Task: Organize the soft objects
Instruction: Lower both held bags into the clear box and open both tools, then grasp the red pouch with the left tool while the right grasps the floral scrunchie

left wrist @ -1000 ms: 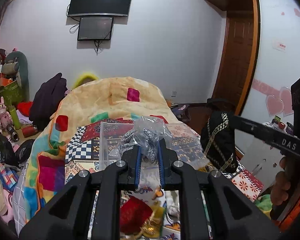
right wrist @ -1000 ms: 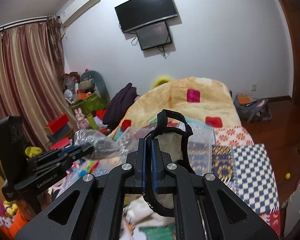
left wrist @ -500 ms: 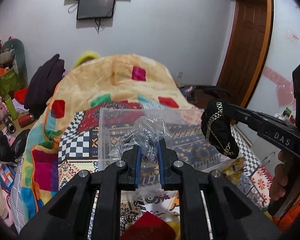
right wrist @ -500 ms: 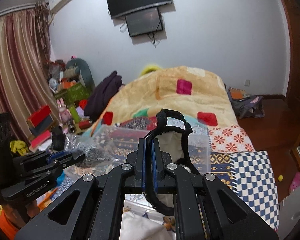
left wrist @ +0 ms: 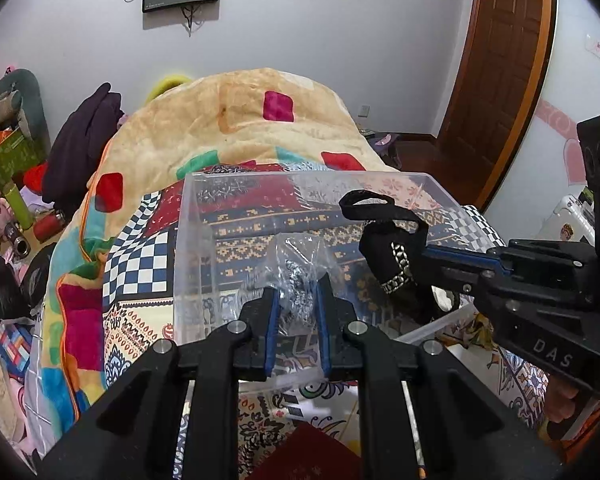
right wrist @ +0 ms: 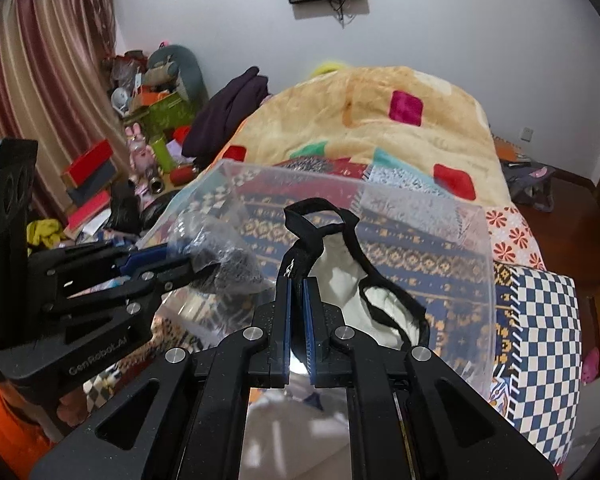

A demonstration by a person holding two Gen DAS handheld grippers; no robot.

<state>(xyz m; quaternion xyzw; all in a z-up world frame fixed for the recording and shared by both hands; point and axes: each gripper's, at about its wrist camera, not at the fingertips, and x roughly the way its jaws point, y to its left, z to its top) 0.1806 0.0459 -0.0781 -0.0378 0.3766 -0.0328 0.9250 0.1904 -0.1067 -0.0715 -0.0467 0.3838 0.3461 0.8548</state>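
Note:
My left gripper (left wrist: 297, 294) is shut on a clear plastic bag of grey-patterned fabric (left wrist: 298, 276), held over the open clear plastic bin (left wrist: 188, 216) on the bed. The bag also shows in the right wrist view (right wrist: 220, 258). My right gripper (right wrist: 297, 284) is shut on a black pouch with a white lining (right wrist: 340, 276) and a gold chain trim (left wrist: 396, 264), also held over the bin (right wrist: 476, 240). The two held items hang side by side inside the bin's rim, the bag to the left of the pouch.
The bin sits on a patchwork bedspread (left wrist: 136, 256) with an orange blanket (left wrist: 252, 120) heaped behind. Clutter of boxes and toys (right wrist: 148, 120) lies left of the bed. A wooden door (left wrist: 496, 72) stands at the right. A red item (left wrist: 300, 456) lies below my left gripper.
Both grippers have moved forward and down, bringing the bag and the pouch from above and in front of the bin to within its rim. The bin looks larger and nearer.

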